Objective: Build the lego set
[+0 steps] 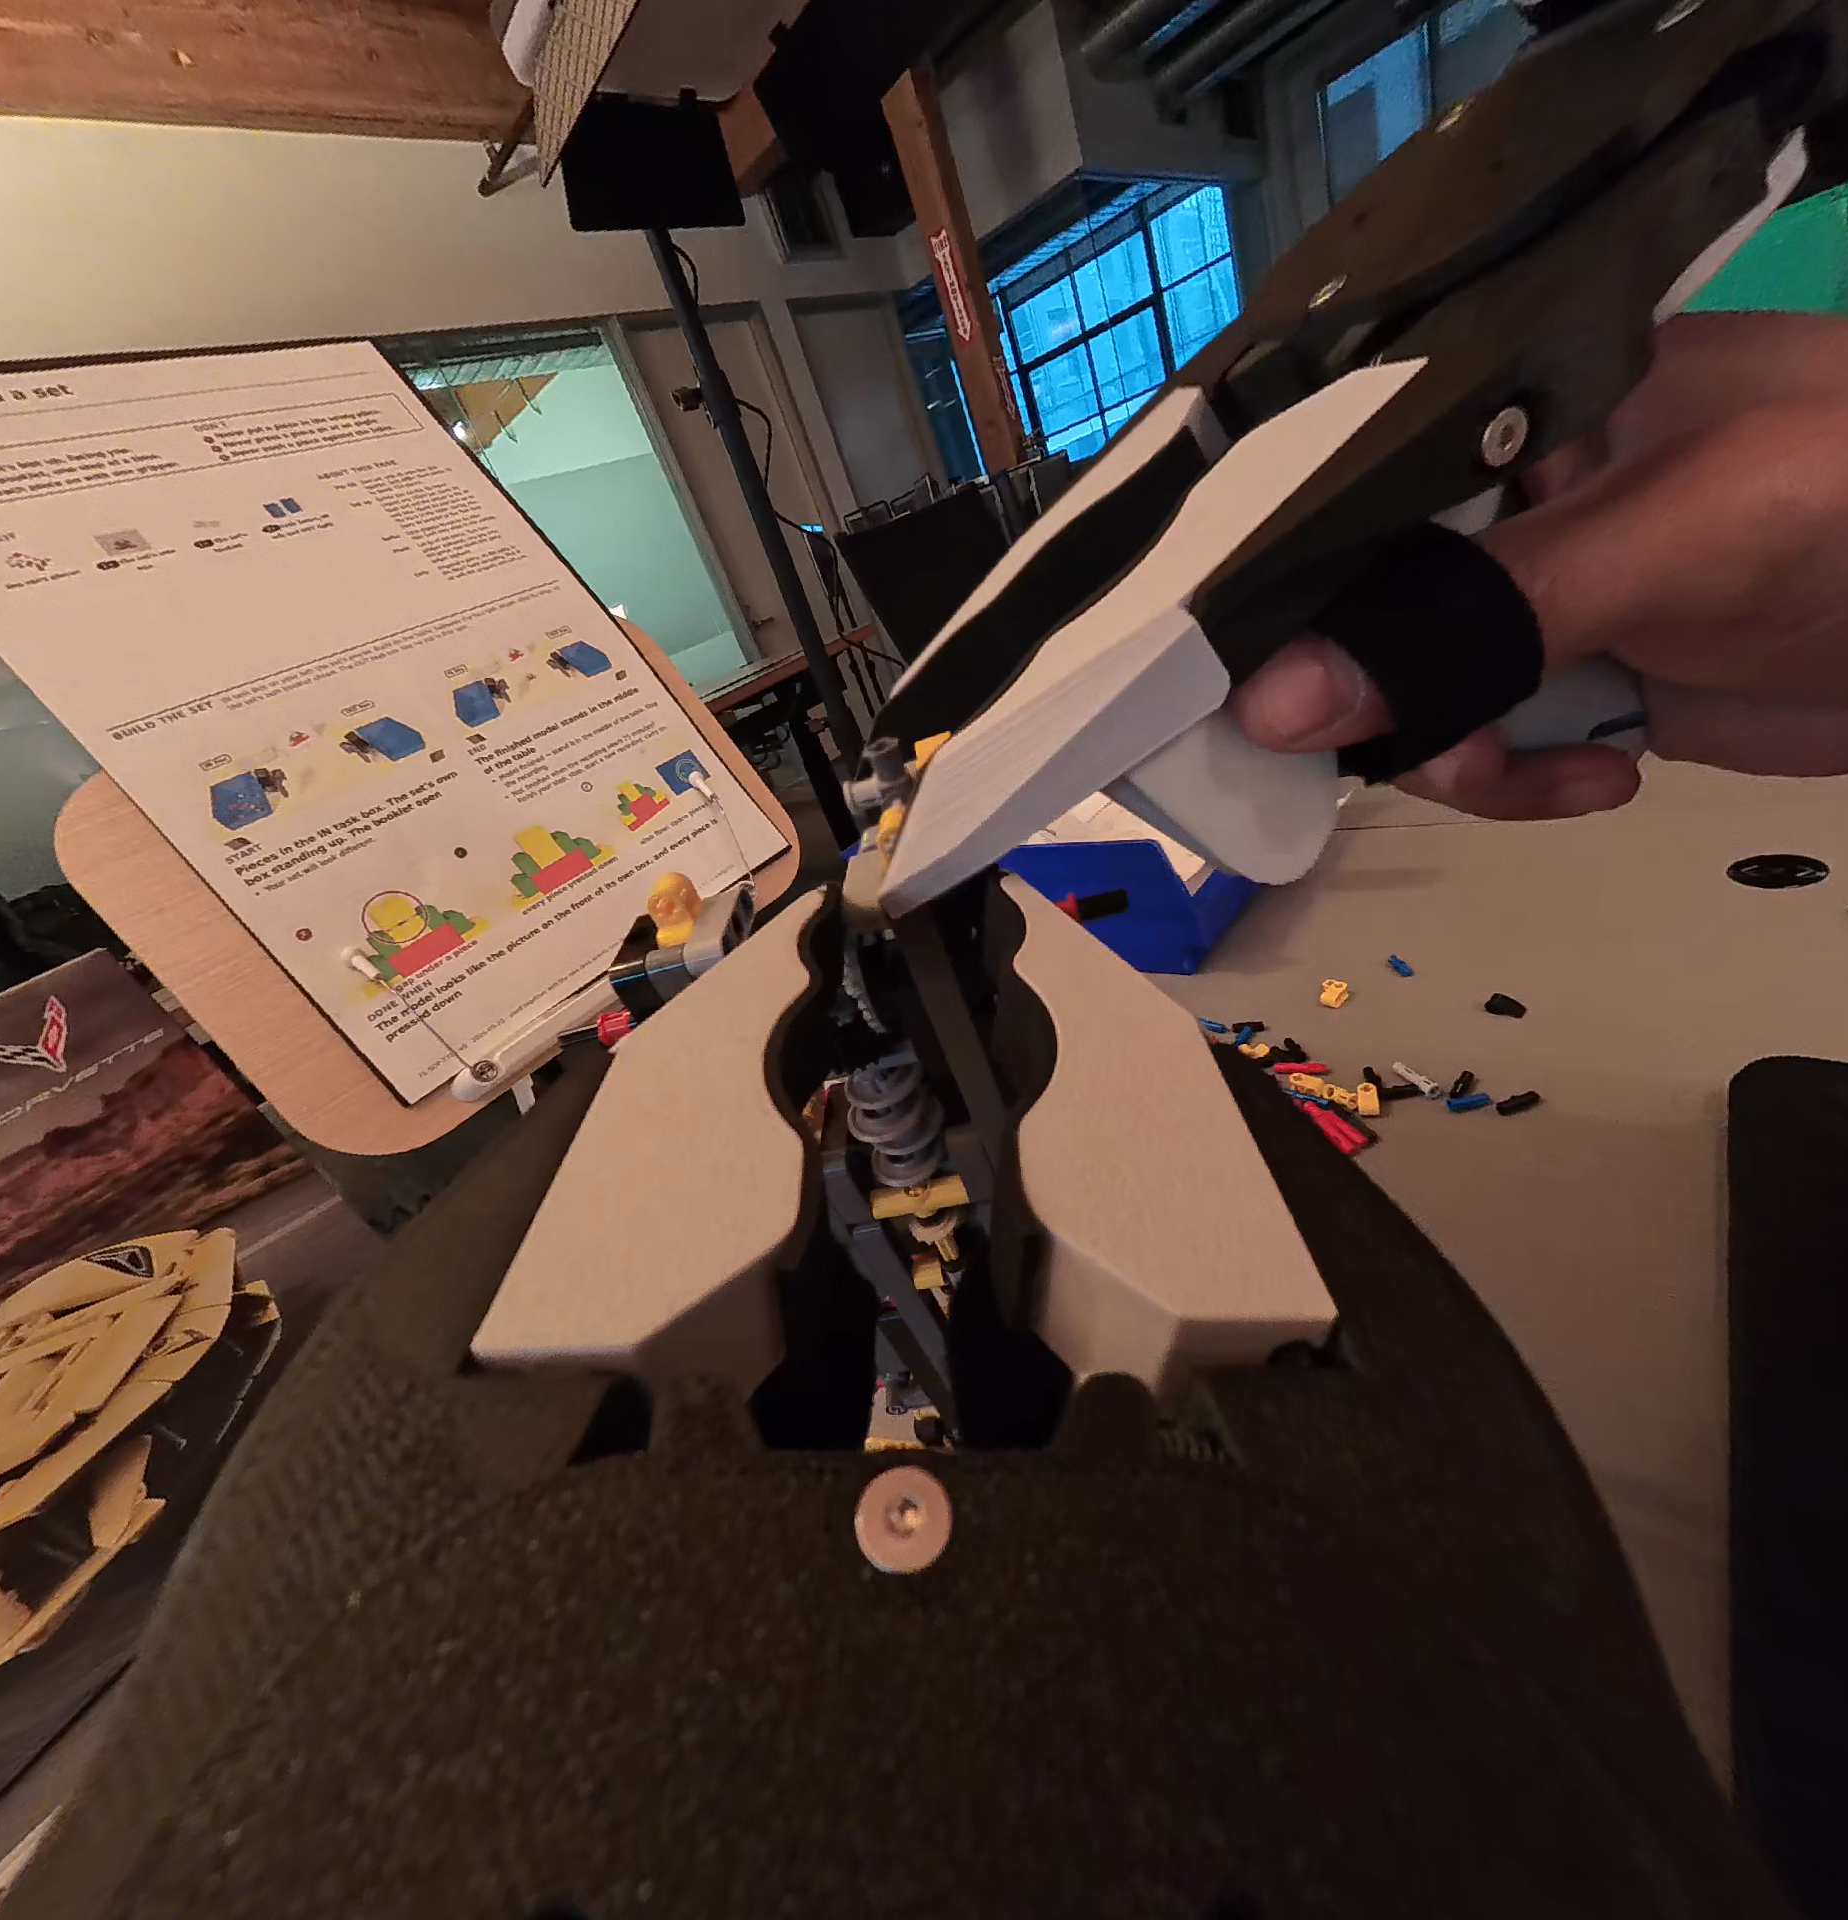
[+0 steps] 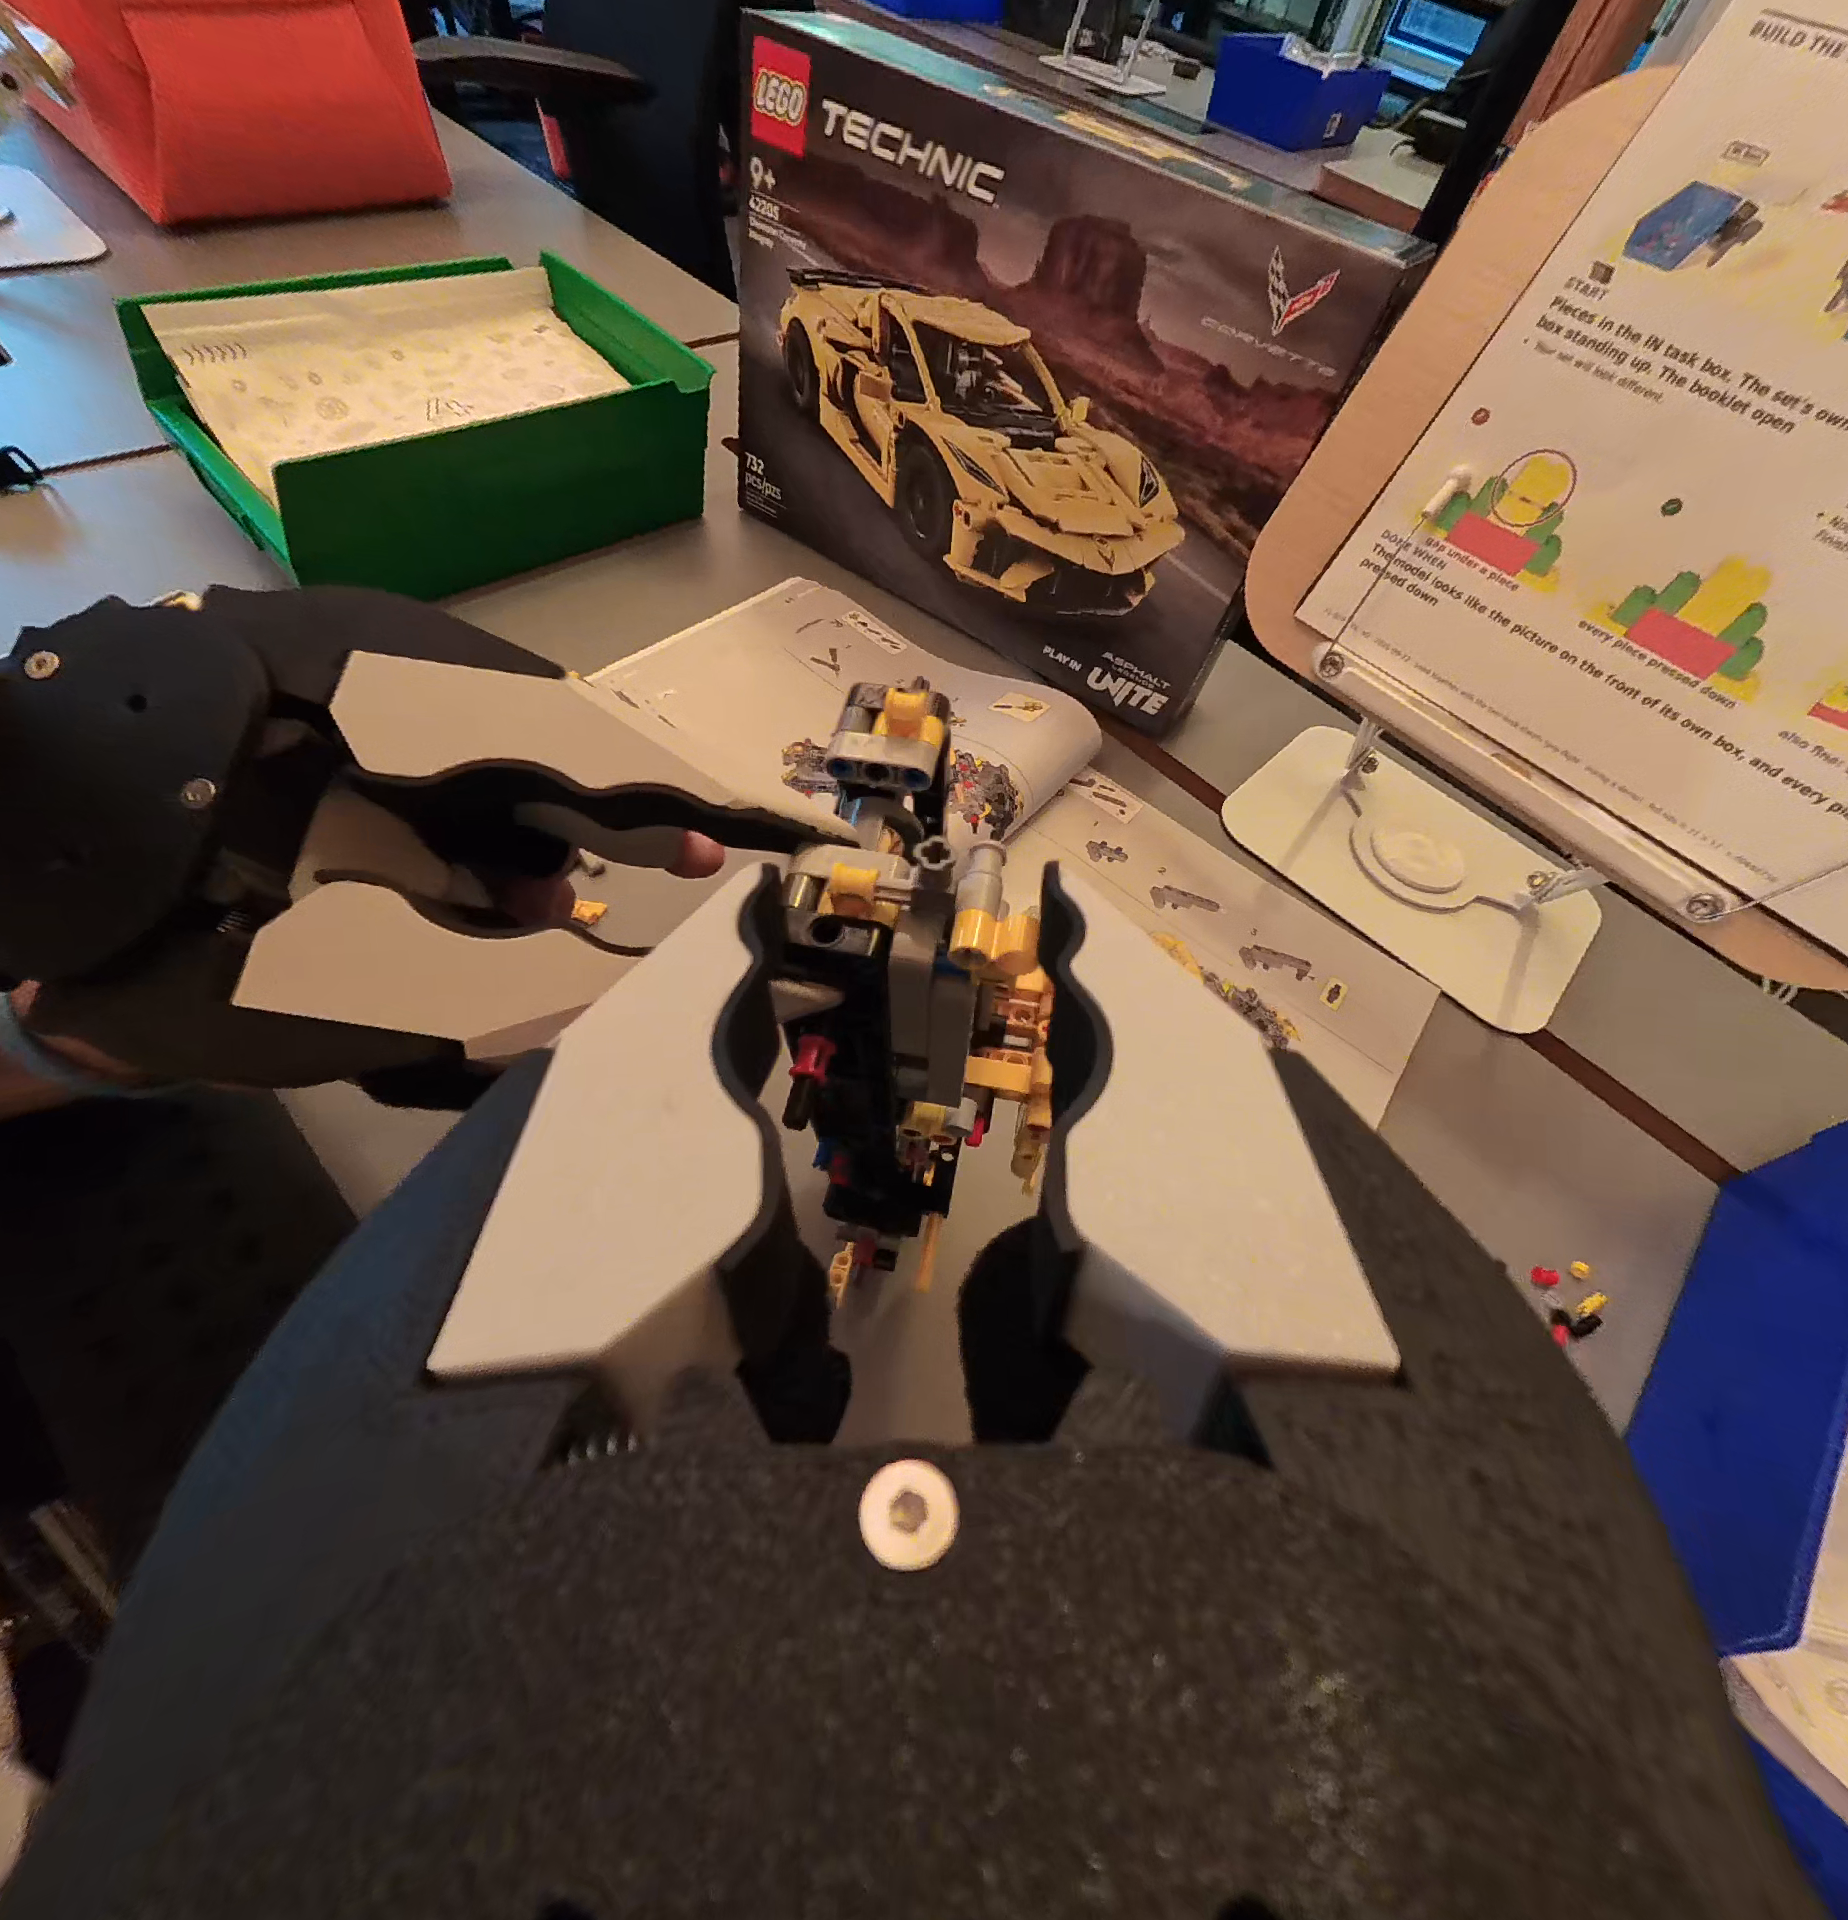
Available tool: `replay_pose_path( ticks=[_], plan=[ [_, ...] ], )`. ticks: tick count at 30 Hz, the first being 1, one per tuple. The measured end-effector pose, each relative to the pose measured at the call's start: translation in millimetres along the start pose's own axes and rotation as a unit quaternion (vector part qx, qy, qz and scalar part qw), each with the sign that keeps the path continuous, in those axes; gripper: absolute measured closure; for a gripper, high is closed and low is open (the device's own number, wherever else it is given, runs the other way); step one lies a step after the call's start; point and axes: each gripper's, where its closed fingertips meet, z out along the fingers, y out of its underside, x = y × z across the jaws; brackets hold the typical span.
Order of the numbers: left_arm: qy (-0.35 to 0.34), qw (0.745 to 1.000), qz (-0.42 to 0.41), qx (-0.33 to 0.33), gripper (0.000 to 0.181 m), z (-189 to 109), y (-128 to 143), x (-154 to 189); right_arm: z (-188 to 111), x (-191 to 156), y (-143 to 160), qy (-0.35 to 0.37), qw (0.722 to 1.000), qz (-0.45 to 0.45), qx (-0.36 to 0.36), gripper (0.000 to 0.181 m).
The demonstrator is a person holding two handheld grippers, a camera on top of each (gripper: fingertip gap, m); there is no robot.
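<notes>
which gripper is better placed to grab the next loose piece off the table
Right. The loose pieces lie on the right gripper's side, beside the blue bin. The left gripper is closed on the model and could probably hold it alone.

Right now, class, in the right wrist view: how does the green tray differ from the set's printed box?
The green tray lies flat and open-topped, with a white bag inside; the printed box stands upright and closed. The tray is plain green; the box bears a picture of a yellow car. Both rest on the grey table, behind the open booklet.
</notes>
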Motion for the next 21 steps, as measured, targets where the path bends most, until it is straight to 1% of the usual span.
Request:
replay_pose_path(
  ticks=[1,8,9,11,15,17,19,21],
  plan=[
    [0.002,1.0,-0.002,0.001,0.155,0.0,-0.6,0.6,-2.0,2.8,-3.5,0.011,1.0,0.001,0.011,0.144],
    [0.009,1.0,-0.013,0.003,0.155,0.0,-0.8,-1.5,-0.7,3.2,-4.6,0.015,1.0,0.0,0.025,0.142],
    [0.008,1.0,-0.01,0.004,0.155,-0.3,-1.2,-1.8,-1.4,2.7,-5.5,0.013,0.999,0.002,0.032,0.139],
    [0.008,1.0,-0.012,0.008,0.155,-1.0,-2.1,-1.9,-3.6,1.3,-7.8,0.002,0.998,0.027,0.052,0.122],
    [0.011,1.0,-0.012,0.016,0.155,-1.7,-2.3,-1.6,-6.9,1.3,0.7,0.001,0.996,0.054,0.066,0.121],
    [0.015,0.999,-0.022,0.018,0.155,-1.5,-2.3,-2.9,-10.8,-4.3,-1.5,-0.027,0.993,0.068,0.095,0.134],
    [0.022,0.999,-0.039,0.021,0.155,-2.2,-1.6,-5.9,-15.9,-1.2,-2.3,-0.051,0.988,0.084,0.123,0.142],
    [0.044,0.997,-0.059,0.029,0.155,-4.1,-1.5,-8.4,-22.2,-0.7,-4.3,-0.112,0.977,0.099,0.154,0.15]
  ],
)
